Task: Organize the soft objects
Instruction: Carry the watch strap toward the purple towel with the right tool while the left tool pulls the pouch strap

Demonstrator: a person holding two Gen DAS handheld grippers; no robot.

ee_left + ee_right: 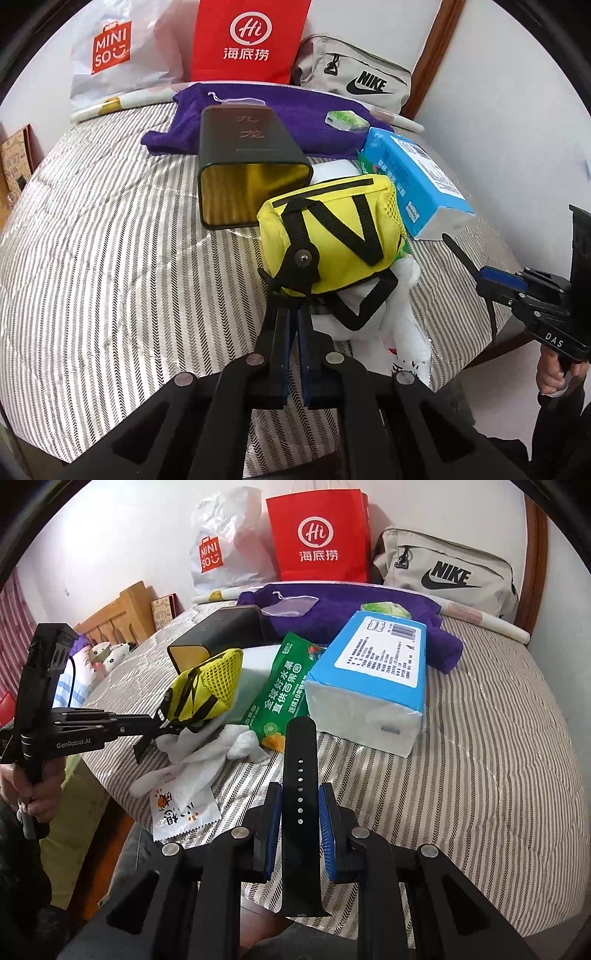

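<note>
A yellow pouch point(332, 229) with black straps hangs just above the striped bed, and my left gripper point(293, 308) is shut on the black tab at its lower edge. In the right wrist view the same pouch point(207, 690) sits at the tip of the left gripper point(159, 723), over a crumpled white plastic bag point(207, 753). My right gripper point(300, 788) is shut on a black perforated watch strap point(301, 738), held upright between the blue pads. In the left wrist view the right gripper point(480, 275) is at the far right, with the strap point(458, 251) sticking out of it.
A blue tissue pack point(373, 686), a green snack bag point(284, 686) and a dark tin point(243, 162) lie behind the pouch. Further back are a purple towel point(280, 114), a red paper bag point(321, 535), a Miniso bag point(221, 542) and a Nike bag point(443, 572). A wooden headboard point(122, 609) stands left.
</note>
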